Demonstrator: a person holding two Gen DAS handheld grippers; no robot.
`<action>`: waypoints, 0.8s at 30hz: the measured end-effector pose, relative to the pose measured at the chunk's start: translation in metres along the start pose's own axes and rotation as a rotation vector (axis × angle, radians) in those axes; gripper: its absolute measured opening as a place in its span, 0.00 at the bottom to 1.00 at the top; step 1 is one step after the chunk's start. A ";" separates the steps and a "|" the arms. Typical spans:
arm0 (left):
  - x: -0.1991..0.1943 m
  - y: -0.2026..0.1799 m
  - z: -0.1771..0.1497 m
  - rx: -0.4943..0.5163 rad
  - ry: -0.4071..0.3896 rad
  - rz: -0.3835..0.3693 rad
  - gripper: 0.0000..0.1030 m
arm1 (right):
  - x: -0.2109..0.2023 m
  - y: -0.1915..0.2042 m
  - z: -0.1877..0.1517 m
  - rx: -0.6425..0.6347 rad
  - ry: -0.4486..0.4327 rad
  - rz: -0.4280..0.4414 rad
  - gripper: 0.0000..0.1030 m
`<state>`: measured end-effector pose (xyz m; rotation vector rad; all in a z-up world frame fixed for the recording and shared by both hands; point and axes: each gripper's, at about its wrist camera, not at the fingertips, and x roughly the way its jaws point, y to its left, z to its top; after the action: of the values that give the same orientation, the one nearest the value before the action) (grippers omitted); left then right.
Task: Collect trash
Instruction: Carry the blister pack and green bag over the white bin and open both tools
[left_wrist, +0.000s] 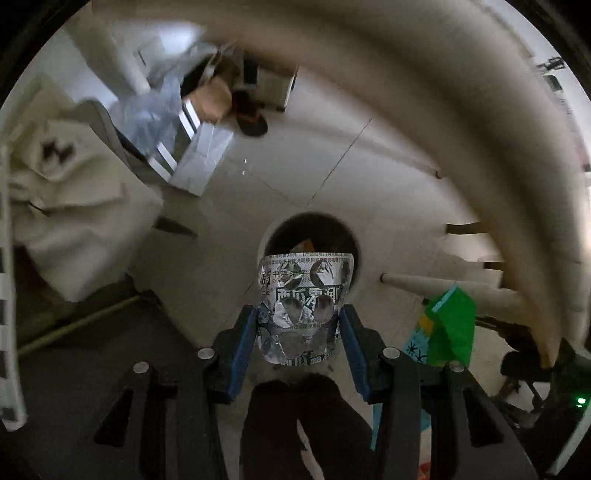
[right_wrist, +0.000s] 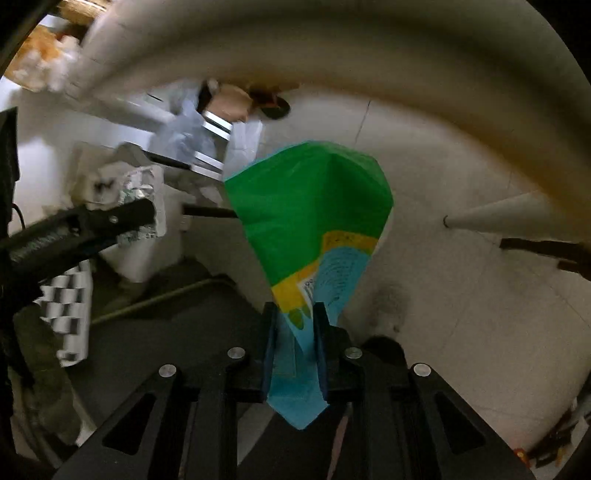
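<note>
While both pieces of trash are already picked up, we judge the drop itself is still left.

From the left wrist, our left gripper (left_wrist: 298, 325) points down with the foil blister pack (left_wrist: 304, 302) clamped between its blue fingers (left_wrist: 243, 343), which press both its side edges. The pack's top edge overlaps the dark round mouth of the bin (left_wrist: 356, 236) on the floor, so we seem nearly above it.

From the right wrist, our right gripper (right_wrist: 294, 317) has its fingers narrowed on the blue tail of the green wrapper (right_wrist: 310, 206), whose green end fans out beyond the tips. No bin shows here, so this piece likely needs carrying further.
</note>
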<state>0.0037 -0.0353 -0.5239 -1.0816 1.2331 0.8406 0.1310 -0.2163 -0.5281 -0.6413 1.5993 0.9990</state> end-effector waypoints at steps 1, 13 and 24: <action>0.026 0.006 0.002 -0.014 0.007 -0.004 0.41 | 0.024 -0.011 0.005 0.020 0.005 0.006 0.18; 0.262 0.028 0.053 -0.131 0.218 -0.282 0.48 | 0.226 -0.104 0.102 0.155 0.001 0.098 0.25; 0.235 0.034 0.036 -0.066 0.079 -0.062 0.87 | 0.230 -0.101 0.111 0.084 -0.008 0.023 0.98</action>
<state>0.0225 -0.0050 -0.7615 -1.2106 1.2375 0.8026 0.2097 -0.1500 -0.7830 -0.5621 1.6355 0.9452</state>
